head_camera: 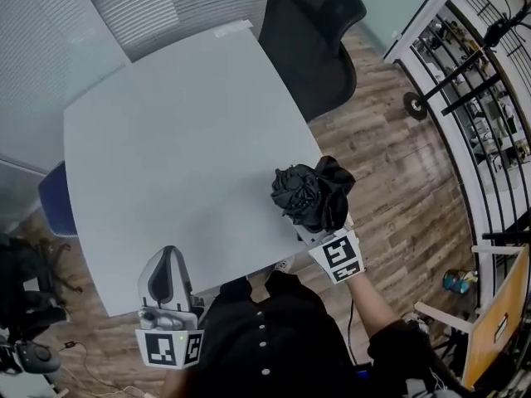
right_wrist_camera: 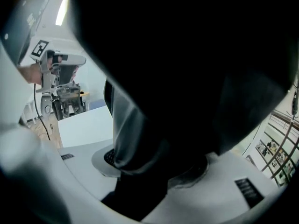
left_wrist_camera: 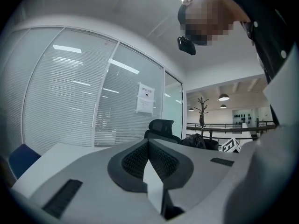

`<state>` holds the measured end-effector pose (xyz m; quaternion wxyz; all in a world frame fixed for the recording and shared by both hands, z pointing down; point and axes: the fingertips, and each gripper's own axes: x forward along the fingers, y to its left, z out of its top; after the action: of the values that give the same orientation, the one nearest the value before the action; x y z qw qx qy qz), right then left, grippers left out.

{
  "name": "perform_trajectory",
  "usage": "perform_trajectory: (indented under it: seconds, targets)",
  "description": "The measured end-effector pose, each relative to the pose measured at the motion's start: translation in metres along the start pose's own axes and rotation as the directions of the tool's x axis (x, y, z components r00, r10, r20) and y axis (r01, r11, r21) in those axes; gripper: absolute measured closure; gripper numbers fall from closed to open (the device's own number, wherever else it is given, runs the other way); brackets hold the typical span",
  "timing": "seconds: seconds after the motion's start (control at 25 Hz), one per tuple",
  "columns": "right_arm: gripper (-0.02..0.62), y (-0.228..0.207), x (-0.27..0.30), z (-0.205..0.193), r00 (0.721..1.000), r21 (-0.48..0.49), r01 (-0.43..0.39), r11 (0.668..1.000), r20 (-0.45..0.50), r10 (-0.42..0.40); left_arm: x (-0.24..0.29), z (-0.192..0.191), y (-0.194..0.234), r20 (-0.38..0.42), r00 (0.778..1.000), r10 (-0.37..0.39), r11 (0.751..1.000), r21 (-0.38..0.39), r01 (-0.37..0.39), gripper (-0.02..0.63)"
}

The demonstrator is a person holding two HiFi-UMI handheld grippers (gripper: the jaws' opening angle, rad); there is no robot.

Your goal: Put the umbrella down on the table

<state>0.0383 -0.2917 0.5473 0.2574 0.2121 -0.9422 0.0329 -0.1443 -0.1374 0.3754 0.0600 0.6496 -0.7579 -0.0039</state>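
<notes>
Your right claw (right_wrist_camera: pixel 156 171) is clamped on a bundled black umbrella (right_wrist_camera: pixel 187 69). Its cloth bulges over both pads and blocks most of your sight. At the far left, beyond a white bench (right_wrist_camera: pixel 86 125), a hand (right_wrist_camera: pixel 29 73) holds your left claw (right_wrist_camera: pixel 63 71), marker cube uppermost.

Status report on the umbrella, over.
Left gripper shut, empty. Right gripper shut on folded black umbrella, at table's near right edge. Nothing in the way.
</notes>
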Motion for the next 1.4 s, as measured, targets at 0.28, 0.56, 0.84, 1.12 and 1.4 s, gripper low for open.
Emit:
perform_trajectory:
  seconds: [0.28, 0.56, 0.84, 1.12, 1.4]
  targets:
    - [0.348, 0.023, 0.045, -0.046, 0.983, -0.09, -0.118, 0.989, -0.151, 0.103, -0.018, -0.006, 0.008, -0.019, 0.997, 0.072, 0.997, -0.001, -0.072, 0.592]
    - [0.347, 0.041, 0.079, -0.091, 0.927, -0.12, -0.233, 0.965, -0.328, 0.183, -0.032, -0.009, 0.019, -0.028, 0.991, 0.134, 0.991, 0.0, -0.134, 0.592]
    - [0.347, 0.059, 0.1, -0.12, 0.867, -0.19, -0.349, 0.918, -0.437, 0.239, -0.035, -0.01, 0.018, -0.029, 0.989, 0.145, 0.989, 0.001, -0.145, 0.592]
    - [0.345, 0.067, 0.113, -0.139, 0.812, -0.247, -0.421, 0.873, -0.531, 0.242, -0.039, -0.01, 0.018, -0.034, 0.987, 0.155, 0.988, 0.001, -0.156, 0.592]
    - [0.344, 0.075, 0.12, -0.157, 0.735, -0.252, -0.492, 0.834, -0.633, 0.242, -0.044, -0.007, 0.023, -0.033, 0.983, 0.183, 0.983, 0.003, -0.183, 0.592]
